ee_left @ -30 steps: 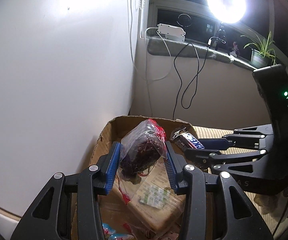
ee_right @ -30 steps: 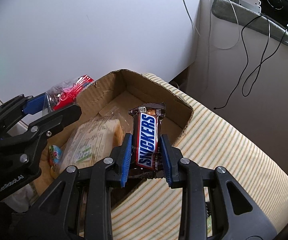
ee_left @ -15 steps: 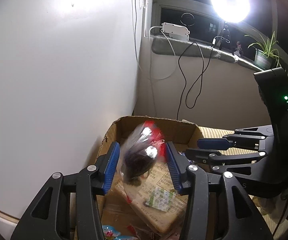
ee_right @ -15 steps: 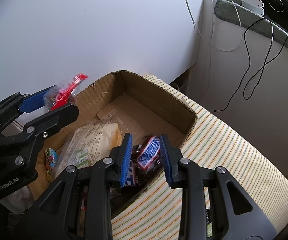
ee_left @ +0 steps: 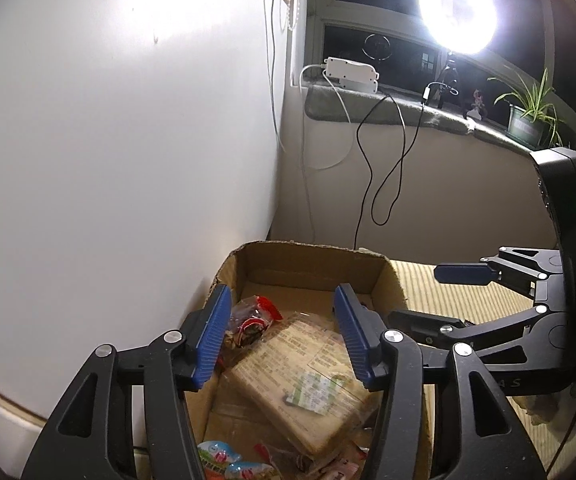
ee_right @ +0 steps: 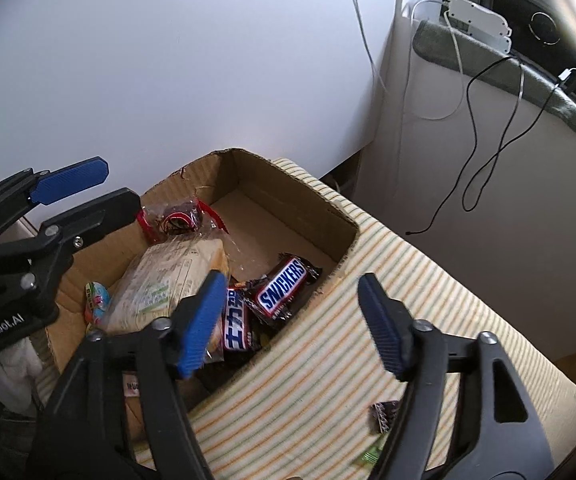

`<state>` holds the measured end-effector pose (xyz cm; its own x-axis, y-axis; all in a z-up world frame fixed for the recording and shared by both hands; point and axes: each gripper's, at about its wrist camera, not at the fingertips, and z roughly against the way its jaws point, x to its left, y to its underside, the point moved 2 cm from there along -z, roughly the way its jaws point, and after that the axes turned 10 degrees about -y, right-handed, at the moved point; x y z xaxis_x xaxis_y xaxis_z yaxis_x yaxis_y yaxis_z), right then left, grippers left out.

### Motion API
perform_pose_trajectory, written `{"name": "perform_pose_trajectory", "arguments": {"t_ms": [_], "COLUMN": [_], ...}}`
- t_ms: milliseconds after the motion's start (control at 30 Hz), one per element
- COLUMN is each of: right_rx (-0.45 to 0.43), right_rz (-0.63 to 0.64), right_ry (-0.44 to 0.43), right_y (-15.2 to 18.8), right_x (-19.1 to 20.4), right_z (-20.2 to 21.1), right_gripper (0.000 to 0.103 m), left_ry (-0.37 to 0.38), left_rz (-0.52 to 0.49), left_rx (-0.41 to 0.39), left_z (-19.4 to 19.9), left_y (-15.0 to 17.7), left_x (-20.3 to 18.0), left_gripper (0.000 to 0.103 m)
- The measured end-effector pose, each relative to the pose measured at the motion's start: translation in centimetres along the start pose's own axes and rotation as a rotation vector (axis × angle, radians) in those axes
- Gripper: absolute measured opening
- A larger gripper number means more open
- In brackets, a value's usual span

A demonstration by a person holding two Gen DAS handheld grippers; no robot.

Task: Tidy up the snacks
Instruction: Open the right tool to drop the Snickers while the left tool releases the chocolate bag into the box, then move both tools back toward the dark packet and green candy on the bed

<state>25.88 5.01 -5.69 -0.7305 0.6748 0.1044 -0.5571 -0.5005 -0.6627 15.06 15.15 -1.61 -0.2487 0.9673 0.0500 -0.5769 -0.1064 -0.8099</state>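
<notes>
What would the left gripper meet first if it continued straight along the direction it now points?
Probably the large tan clear-wrapped snack pack in the brown cardboard box. The left gripper, whose jaws have just been opening and hold nothing, aims down into the box over that pack; depth is hard to judge, so this is an estimate.

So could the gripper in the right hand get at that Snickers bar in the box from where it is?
Probably yes. The right gripper is open and empty, the Snickers bar lies uncovered on top in the open cardboard box, and the left gripper hangs off to the far side.
</notes>
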Motion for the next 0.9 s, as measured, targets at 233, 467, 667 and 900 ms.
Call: {"name": "perform_pose_trajectory", "arguments": {"t_ms": [233,467,667,900], "right_rx": [-0.018,-0.033,-0.053,-0.015], "right_rz": [-0.006,-0.013,-0.019,-0.065], "right_ry": [0.028,0.066,0.110,0.129], "right_y": [1.1,2.7,4.7,7.6], "right_x": [-0.8,-2.4,-4.5,-8.5], "right_z": [2.3,4.9,7.2,8.3], "right_gripper": [0.082,0.082,0.082,0.082], "left_ry": [0.003,0.028,0.074,0.142], "left_rz": [-0.020,-0.038,-0.046,-0.071], "left_rx": [-0.032,-0.052,-0.045,-0.010], "left_z": [1.9,3.8,4.5,4.4], "left_y": [-0.1,0.2,0.9,2.6], "left_x": [-1.2,-3.1,-5.5,-9.3], "left_gripper": [0.057,0.057,0.058,0.057]}}
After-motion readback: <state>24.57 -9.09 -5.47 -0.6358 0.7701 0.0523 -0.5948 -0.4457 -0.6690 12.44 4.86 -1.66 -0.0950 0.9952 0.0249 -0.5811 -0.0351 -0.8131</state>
